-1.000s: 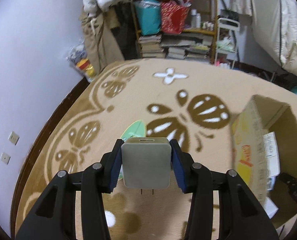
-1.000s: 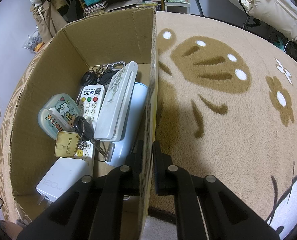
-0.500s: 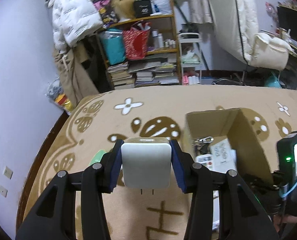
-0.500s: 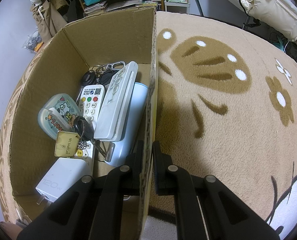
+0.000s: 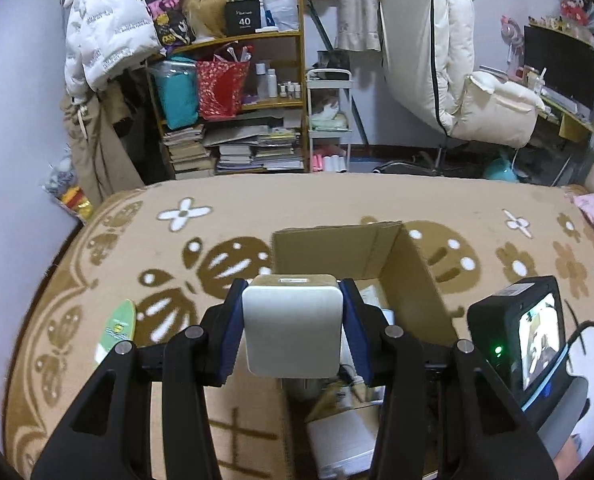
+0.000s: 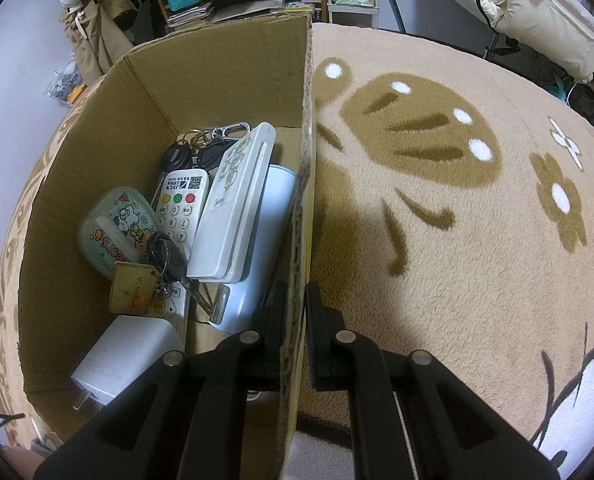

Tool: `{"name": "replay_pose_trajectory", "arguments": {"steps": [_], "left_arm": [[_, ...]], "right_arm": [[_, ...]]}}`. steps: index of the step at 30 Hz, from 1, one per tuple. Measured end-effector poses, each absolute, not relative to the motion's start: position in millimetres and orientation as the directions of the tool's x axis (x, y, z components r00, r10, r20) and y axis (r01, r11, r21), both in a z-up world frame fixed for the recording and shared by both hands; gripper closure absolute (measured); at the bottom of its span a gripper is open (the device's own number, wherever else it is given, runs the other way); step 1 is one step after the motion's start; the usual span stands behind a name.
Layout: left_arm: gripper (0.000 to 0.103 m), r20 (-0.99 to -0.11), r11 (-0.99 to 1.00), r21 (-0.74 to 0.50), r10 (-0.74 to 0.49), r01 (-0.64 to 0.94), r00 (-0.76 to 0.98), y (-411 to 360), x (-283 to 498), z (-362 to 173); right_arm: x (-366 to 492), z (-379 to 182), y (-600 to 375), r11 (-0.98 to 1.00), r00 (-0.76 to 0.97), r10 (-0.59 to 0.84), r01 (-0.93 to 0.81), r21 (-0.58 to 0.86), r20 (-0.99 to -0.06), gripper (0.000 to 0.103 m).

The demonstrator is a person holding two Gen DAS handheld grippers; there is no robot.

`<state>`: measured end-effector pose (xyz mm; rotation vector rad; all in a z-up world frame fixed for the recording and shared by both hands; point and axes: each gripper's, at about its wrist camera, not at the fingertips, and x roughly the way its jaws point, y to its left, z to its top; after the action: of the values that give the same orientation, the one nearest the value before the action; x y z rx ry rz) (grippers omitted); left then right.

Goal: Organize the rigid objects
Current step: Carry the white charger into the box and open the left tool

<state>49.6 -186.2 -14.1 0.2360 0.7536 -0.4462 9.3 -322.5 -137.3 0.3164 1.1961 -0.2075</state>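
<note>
A tan rug with brown leaf shapes and white flowers covers the floor. At the far side a wooden shelf holds a teal bag, a red bag, small bottles and stacks of books, with a white puffer jacket hanging to its left and a small white cart just to its right. Farther right stands a cream reclining chair, and at the far right a dark monitor sits on a desk.
</note>
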Motion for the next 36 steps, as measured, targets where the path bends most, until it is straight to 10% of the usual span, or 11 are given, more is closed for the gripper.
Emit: {"name": "replay_pose_trajectory", "arguments": {"steps": [36], "left_arm": [[0.046,-0.764,0.86,0.05,-0.294,0.508,0.574,-187.4,65.9,-44.9]], "right_arm": [[8.6,-137.4,-324.3,0.934,0.359,0.023,0.326,0.148,-0.933,0.093]]}}
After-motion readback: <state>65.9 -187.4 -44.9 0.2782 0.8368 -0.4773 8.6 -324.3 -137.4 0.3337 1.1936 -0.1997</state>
